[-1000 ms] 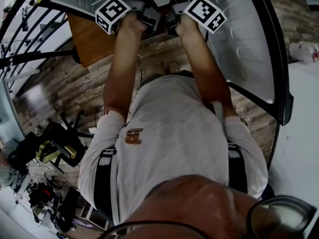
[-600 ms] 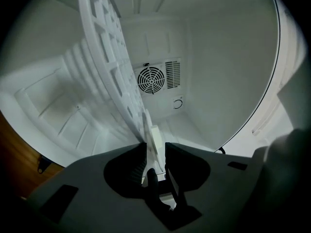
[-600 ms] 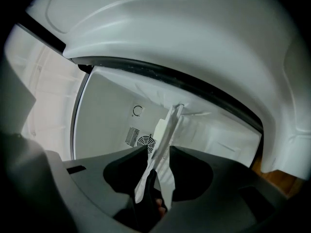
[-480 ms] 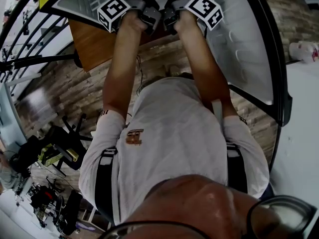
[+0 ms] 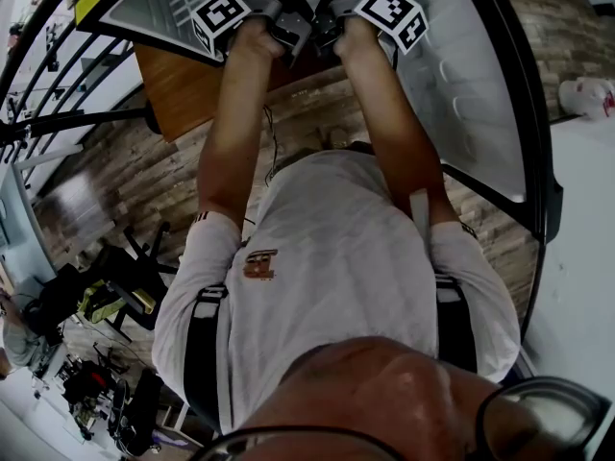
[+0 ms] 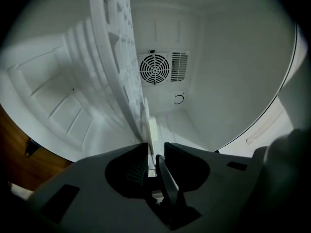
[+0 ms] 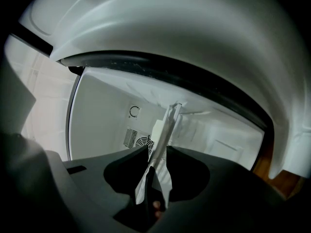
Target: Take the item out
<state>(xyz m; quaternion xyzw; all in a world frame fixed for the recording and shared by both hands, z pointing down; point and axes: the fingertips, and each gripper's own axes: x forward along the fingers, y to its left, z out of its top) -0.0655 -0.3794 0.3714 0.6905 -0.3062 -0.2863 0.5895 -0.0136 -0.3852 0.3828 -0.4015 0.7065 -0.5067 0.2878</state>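
A white ribbed shelf (image 6: 114, 57) stands on edge inside a white fridge compartment. Its near rim runs down between the jaws of my left gripper (image 6: 155, 147), which stand apart with a thin gap on the right side; nothing presses on the rim. In the right gripper view the same shelf (image 7: 165, 125) shows edge-on as a thin white strip. It reaches deep between the jaws of my right gripper (image 7: 157, 152), which close on it. In the head view both grippers, left (image 5: 293, 8) and right (image 5: 327, 8), sit side by side at the top, arms stretched forward.
A round fan vent (image 6: 154, 68) sits on the compartment's back wall. The open fridge door (image 5: 480, 94) with its black seal curves along the right. A wooden panel (image 5: 178, 80) lies on the left, with a black railing (image 5: 58, 75) beyond it. A white bag (image 5: 586, 99) lies on the floor.
Both grippers have moved a little forward, toward the top of the head view. The left marker cube has shifted slightly right.
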